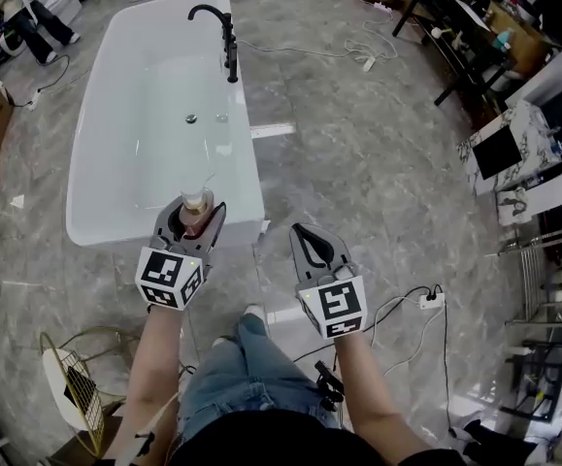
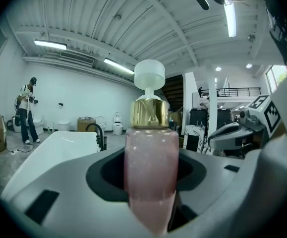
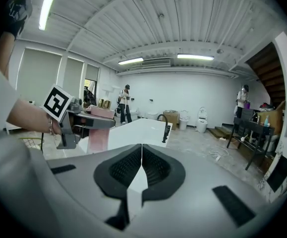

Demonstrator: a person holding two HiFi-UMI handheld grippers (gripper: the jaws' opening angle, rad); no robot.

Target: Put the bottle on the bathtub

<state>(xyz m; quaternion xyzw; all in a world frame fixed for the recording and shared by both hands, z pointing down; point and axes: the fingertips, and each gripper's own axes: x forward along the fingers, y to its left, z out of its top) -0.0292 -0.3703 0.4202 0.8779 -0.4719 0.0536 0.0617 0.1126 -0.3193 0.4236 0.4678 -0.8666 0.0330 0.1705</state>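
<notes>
Left gripper holds the bottle upright between its fingers; right gripper pinched together

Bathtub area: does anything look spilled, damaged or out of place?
Nothing spilled or damaged. The pink pump bottle stands upright in the left hand-held gripper by the bathtub's near end. Only a corded power strip lies loose on the floor.

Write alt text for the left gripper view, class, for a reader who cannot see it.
The left gripper, its jaws closed on a pink bottle, holds it upright; the bottle has a gold collar and a white pump top. Behind it, to the left, is a white bathtub with a black tap, in a bright hall where a person stands far off.
</notes>
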